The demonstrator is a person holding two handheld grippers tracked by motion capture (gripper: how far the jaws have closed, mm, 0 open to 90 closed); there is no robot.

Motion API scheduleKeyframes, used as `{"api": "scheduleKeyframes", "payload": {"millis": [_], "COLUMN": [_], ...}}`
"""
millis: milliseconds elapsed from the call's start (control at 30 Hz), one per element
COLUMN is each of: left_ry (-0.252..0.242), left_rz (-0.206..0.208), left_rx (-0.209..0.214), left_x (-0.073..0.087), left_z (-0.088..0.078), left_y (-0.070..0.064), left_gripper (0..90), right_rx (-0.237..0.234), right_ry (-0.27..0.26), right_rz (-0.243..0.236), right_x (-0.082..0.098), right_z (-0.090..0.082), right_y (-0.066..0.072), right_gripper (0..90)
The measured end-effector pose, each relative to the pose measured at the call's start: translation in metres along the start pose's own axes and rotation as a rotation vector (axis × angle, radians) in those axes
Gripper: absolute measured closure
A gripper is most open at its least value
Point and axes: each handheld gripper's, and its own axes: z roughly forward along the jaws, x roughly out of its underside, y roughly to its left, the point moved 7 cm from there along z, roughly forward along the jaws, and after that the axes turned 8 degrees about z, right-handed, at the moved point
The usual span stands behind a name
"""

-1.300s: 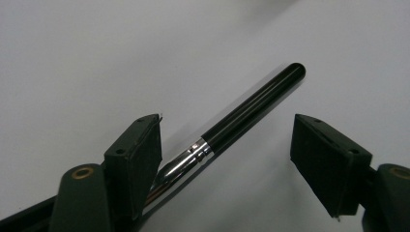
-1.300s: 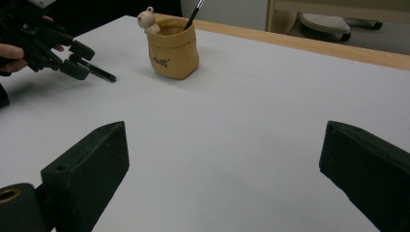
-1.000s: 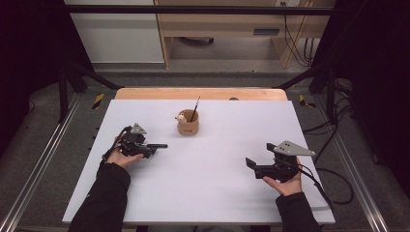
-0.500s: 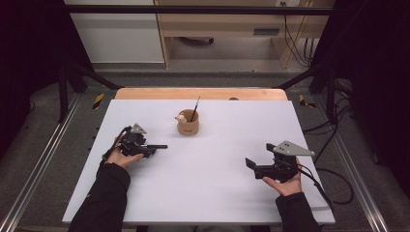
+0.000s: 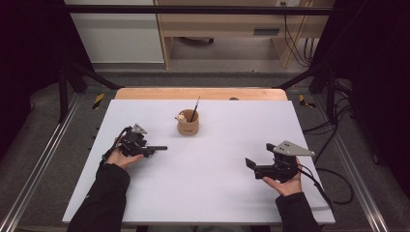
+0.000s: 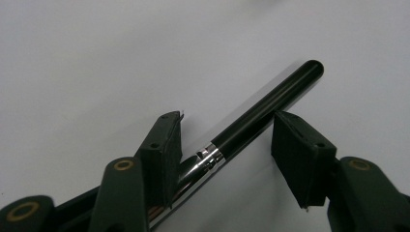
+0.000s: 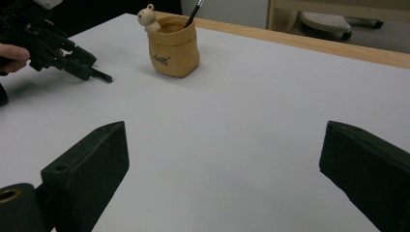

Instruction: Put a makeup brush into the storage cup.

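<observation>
The left gripper (image 6: 225, 140) has a black pen (image 6: 263, 111) lying between its jaws; the jaws have just been closing, with gaps beside the pen; the right gripper (image 7: 222, 179) is spread wide over the white table (image 5: 217, 193); a tan cup (image 5: 187, 124) stands ahead.

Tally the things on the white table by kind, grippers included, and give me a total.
Pens: 2, a black pen between the left gripper's jaws, a dark pen in the holder
Tan pen holder: 1
Handheld grippers: 2, left gripper, right gripper
Total: 5
</observation>
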Motion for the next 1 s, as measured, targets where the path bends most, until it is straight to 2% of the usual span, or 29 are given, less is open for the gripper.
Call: {"api": "scheduleKeyframes", "payload": {"millis": [200, 1000], "left_ry": [0.014, 0.078], "left_rz": [0.001, 0.011], "left_rx": [-0.004, 0.031], "left_x": [0.000, 0.005], "left_z": [-0.002, -0.011], "left_y": [-0.003, -0.008], "left_gripper": [49.9, 70.4], "right_rx": [-0.001, 0.000], "right_ry": [0.000, 0.002], "right_rz": [0.000, 0.002], "right_x": [0.000, 0.000], "right_z": [0.000, 0.000], "right_y": [0.000, 0.000], "right_gripper": [4.3, 4.4]}}
